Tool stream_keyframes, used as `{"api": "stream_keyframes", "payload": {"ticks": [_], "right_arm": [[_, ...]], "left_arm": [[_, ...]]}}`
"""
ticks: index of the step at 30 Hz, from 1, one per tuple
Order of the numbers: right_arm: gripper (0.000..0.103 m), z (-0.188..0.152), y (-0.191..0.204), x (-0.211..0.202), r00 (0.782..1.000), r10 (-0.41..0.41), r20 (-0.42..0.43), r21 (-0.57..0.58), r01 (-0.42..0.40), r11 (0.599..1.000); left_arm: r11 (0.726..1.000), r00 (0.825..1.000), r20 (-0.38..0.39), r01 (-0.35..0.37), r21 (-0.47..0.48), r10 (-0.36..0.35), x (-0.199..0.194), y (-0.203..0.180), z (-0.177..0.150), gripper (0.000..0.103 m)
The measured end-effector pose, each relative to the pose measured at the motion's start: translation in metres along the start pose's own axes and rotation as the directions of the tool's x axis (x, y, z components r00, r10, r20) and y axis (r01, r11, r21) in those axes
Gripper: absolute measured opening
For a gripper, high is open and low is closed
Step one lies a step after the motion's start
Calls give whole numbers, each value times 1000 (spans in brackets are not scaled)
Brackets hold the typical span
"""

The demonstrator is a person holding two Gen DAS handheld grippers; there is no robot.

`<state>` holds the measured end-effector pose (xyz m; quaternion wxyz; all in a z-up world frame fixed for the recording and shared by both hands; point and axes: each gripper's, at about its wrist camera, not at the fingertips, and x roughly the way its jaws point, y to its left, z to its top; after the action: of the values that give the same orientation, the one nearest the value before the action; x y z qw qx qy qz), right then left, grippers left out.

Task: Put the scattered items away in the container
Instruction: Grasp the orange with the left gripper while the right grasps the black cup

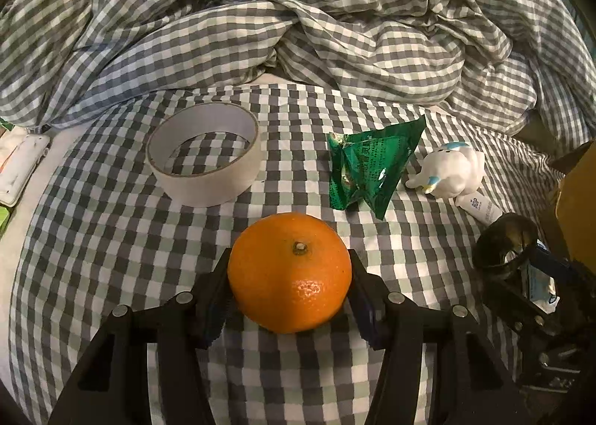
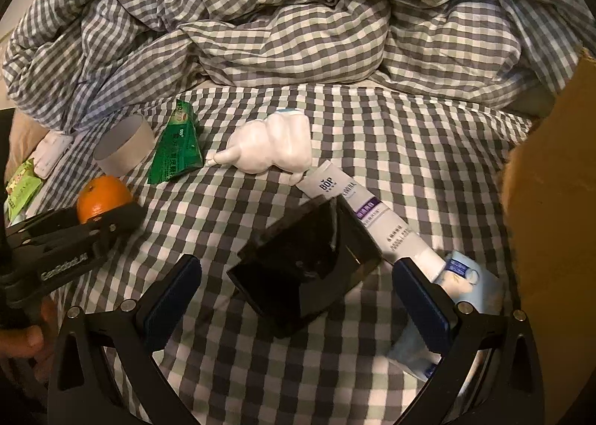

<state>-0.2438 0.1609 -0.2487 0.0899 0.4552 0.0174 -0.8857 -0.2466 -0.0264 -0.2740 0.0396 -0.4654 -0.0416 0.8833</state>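
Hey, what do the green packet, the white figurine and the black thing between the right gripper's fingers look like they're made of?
Green packet: thin foil or plastic film, glossy; it is creased and catches bright glints. White figurine: probably glazed ceramic or hard plastic, smooth with a soft sheen; I cannot tell which. Black object: likely hard plastic or glass, dark and shiny, with reflections on its flat faces.

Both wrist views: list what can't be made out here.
- Cardboard container: cut off by the right edge of the right wrist view; its opening is unseen.
- Blue-white packet: partly behind the right tool.
- Orange: underside hidden between the left tool fingers.
- Tube small print: too small.
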Motion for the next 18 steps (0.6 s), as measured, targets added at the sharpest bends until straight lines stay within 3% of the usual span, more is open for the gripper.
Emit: {"api": "stream_keyframes", "payload": {"ticks": [4, 6, 7, 18], "right_arm": [[97, 0, 3, 9, 1000, -4, -15, 0, 4, 1000], [74, -2, 2, 13, 999, 9, -33, 10, -9, 1000], [70, -3, 1, 14, 999, 4, -37, 11, -4, 1000], [50, -2, 4, 1, 999, 33, -15, 1, -33, 999]], "left_arm": [[1000, 1000, 8, -8, 0, 8, -1, 2, -1, 57], [1000, 1000, 8, -10, -1, 10, -2, 5, -1, 57], [1000, 1000, 8, -11, -2, 11, -2, 6, -2, 57], [1000, 1000, 24, -18, -6, 18, -17, 9, -3, 57]]}}
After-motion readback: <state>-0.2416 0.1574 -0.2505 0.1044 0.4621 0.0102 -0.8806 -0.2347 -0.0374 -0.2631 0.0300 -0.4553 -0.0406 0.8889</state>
